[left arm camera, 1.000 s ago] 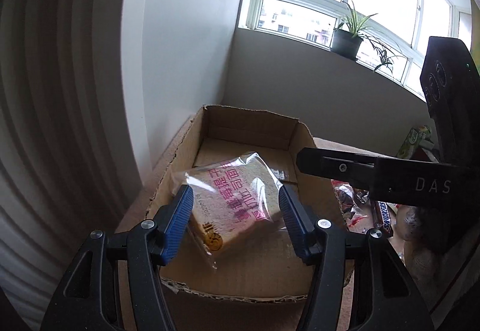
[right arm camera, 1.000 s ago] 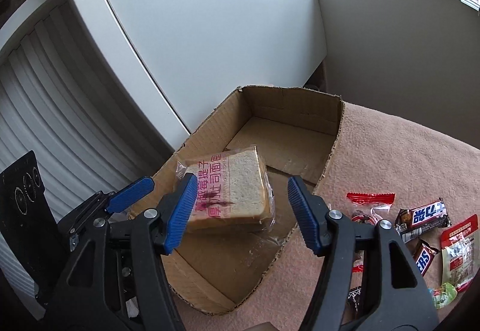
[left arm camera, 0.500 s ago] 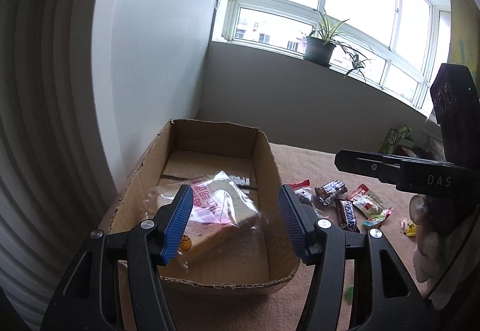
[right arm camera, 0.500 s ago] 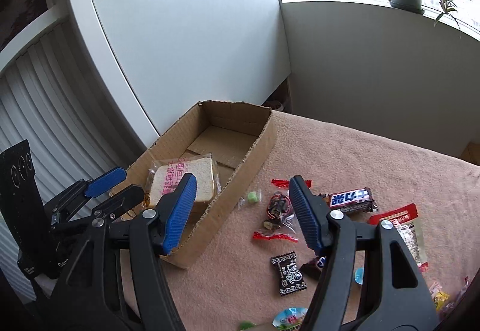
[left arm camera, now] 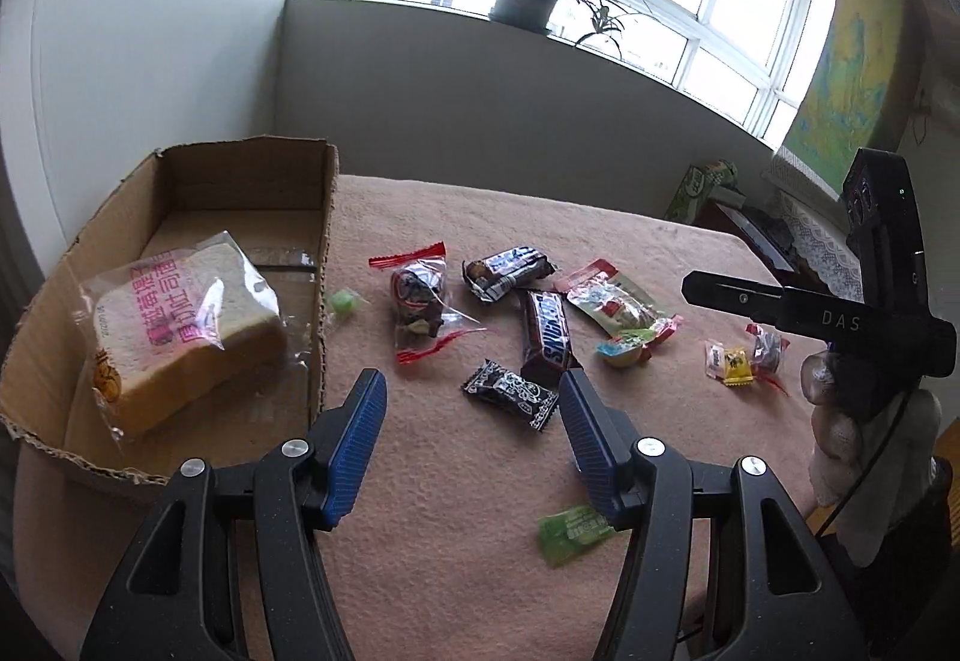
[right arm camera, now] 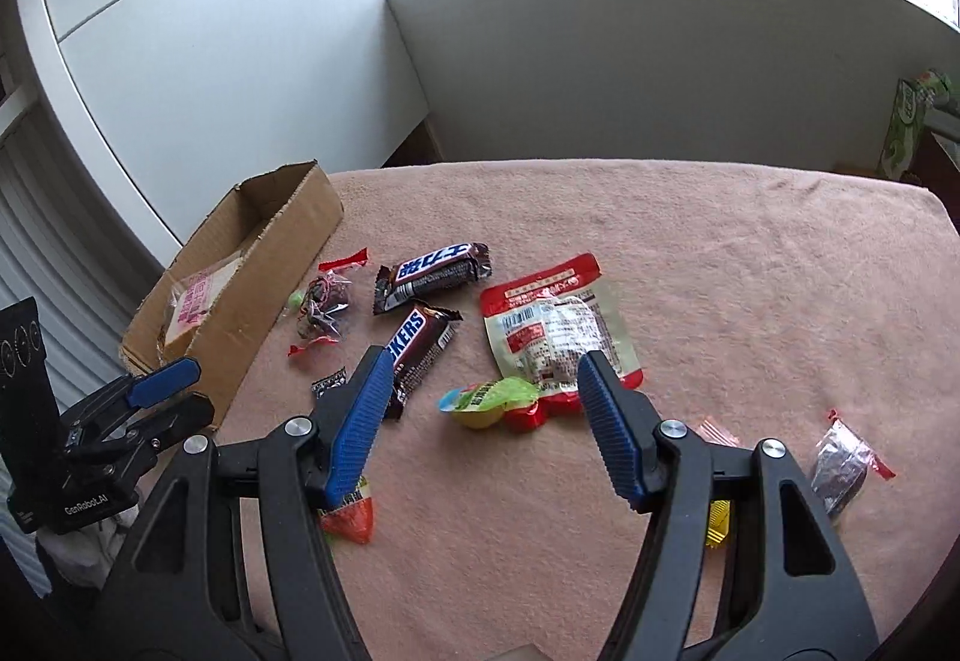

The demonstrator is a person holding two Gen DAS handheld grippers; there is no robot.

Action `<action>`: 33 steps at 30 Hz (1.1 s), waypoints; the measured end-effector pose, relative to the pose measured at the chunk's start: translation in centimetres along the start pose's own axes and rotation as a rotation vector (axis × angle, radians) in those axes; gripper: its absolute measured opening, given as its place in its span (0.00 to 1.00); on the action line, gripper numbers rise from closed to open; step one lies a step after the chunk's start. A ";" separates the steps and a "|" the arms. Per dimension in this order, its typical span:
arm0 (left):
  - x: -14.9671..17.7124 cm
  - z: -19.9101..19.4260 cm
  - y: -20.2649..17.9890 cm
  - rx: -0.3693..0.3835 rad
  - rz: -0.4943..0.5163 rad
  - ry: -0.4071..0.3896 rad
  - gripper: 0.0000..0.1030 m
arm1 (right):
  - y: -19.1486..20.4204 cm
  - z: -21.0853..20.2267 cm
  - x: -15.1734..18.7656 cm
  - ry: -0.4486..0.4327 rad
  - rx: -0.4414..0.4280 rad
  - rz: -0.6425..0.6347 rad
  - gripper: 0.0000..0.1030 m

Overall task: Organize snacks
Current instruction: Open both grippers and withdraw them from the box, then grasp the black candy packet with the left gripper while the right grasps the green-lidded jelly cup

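A bagged slice of bread [left arm camera: 180,325] lies in the open cardboard box [left arm camera: 327,217] at the left of the pink cloth. Loose snacks lie right of the box: a clear red-ended bag [left arm camera: 417,301], two chocolate bars [left arm camera: 545,337] [left arm camera: 507,271], a red-and-white pouch [left arm camera: 606,295] and a small black wrapper [left arm camera: 510,391]. My left gripper [left arm camera: 471,382] stands open above the black wrapper, holding nothing. My right gripper [right arm camera: 485,358] is open and empty over a jelly cup [right arm camera: 486,403], between the Snickers bar [right arm camera: 420,343] and the pouch [right arm camera: 558,325].
A green wrapper [left arm camera: 573,532] lies near my left fingers, and small candies [left arm camera: 729,361] lie at the right. A gloved hand [left arm camera: 840,421] holds the right gripper. White wall panels stand behind the box. A green carton [right arm camera: 906,127] sits beyond the table's far right edge.
Both grippers have drawn back from the box and swung right over the loose snacks. The bread that was between their fingers now lies alone in the box.
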State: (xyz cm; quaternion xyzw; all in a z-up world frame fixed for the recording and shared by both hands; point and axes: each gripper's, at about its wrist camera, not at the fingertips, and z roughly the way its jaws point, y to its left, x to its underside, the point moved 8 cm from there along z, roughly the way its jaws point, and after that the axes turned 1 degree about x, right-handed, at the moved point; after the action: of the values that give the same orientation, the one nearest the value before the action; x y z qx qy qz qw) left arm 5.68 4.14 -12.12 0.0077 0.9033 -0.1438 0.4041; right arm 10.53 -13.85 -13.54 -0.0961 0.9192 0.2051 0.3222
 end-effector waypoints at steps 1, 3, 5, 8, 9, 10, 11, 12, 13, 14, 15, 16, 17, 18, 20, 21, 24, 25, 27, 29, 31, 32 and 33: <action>0.3 0.6 -0.5 0.008 0.004 0.018 0.58 | -0.3 0.3 0.5 0.022 -0.025 0.023 0.65; 1.1 1.4 -1.5 0.033 0.004 0.055 0.58 | -0.3 1.1 1.5 0.062 -0.065 0.046 0.60; 1.7 2.1 -2.1 0.048 -0.006 0.086 0.58 | 0.3 1.7 2.0 0.088 -0.101 0.058 0.58; 2.1 3.1 -2.5 0.054 -0.019 0.119 0.58 | 1.0 2.5 2.6 0.112 -0.109 0.055 0.56; 2.1 3.3 -2.4 0.057 -0.031 0.125 0.58 | 1.1 2.7 2.7 0.116 -0.107 0.055 0.56; 2.1 3.5 -2.3 0.062 -0.045 0.131 0.57 | 1.2 2.9 2.7 0.118 -0.111 0.061 0.55; 2.1 3.7 -2.2 0.065 -0.058 0.138 0.57 | 1.4 3.2 2.7 0.125 -0.121 0.069 0.55; 2.0 3.9 -2.1 0.064 -0.071 0.143 0.57 | 1.5 3.5 2.7 0.133 -0.133 0.077 0.55; 2.0 4.2 -2.1 0.064 -0.081 0.147 0.57 | 1.6 3.8 2.7 0.140 -0.139 0.083 0.55; 1.8 4.4 -2.1 0.061 -0.089 0.151 0.56 | 1.7 4.0 2.6 0.145 -0.142 0.087 0.55; 1.7 4.6 -2.1 0.057 -0.091 0.154 0.55 | 1.8 4.3 2.6 0.149 -0.137 0.090 0.53; 1.6 4.8 -2.2 0.049 -0.086 0.155 0.55 | 1.8 4.6 2.5 0.149 -0.128 0.092 0.53; 1.5 5.0 -2.2 0.038 -0.081 0.157 0.55 | 1.7 4.8 2.4 0.147 -0.114 0.094 0.53; 1.5 5.2 -2.2 0.034 -0.080 0.160 0.55 | 1.4 5.0 2.2 0.145 -0.098 0.098 0.52; 1.5 5.6 -2.4 0.033 -0.067 0.170 0.53 | 1.1 5.4 2.1 0.146 -0.085 0.108 0.49; 1.5 5.7 -2.5 0.028 -0.060 0.172 0.53 | 0.9 5.5 1.9 0.147 -0.084 0.116 0.48; 1.5 6.1 -2.7 0.009 -0.047 0.175 0.53 | 0.8 5.9 1.6 0.143 -0.067 0.105 0.46; 1.5 6.2 -2.8 0.003 -0.040 0.176 0.53 | 1.0 6.0 1.6 0.141 -0.057 0.091 0.46; 1.5 6.5 -2.9 -0.010 -0.024 0.178 0.53 | 1.4 6.1 1.7 0.137 -0.035 0.056 0.46; 1.5 6.7 -3.1 -0.025 -0.009 0.179 0.52 | 2.0 6.4 2.0 0.143 -0.028 0.020 0.46; 1.6 6.8 -3.1 -0.035 0.003 0.180 0.50 | 2.5 6.8 2.6 0.158 -0.016 -0.017 0.46; 1.6 6.9 -3.2 -0.040 0.005 0.180 0.47 | 2.6 7.0 2.9 0.157 0.004 -0.038 0.44; 1.6 6.9 -3.1 -0.043 0.006 0.179 0.46 | 2.7 7.0 3.0 0.149 0.028 -0.062 0.41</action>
State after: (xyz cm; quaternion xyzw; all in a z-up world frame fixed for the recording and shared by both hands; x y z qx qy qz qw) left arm 9.24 -0.84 -16.91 0.0147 0.9387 -0.1216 0.3221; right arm 11.23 -8.46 -19.54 -0.1348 0.9399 0.1743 0.2606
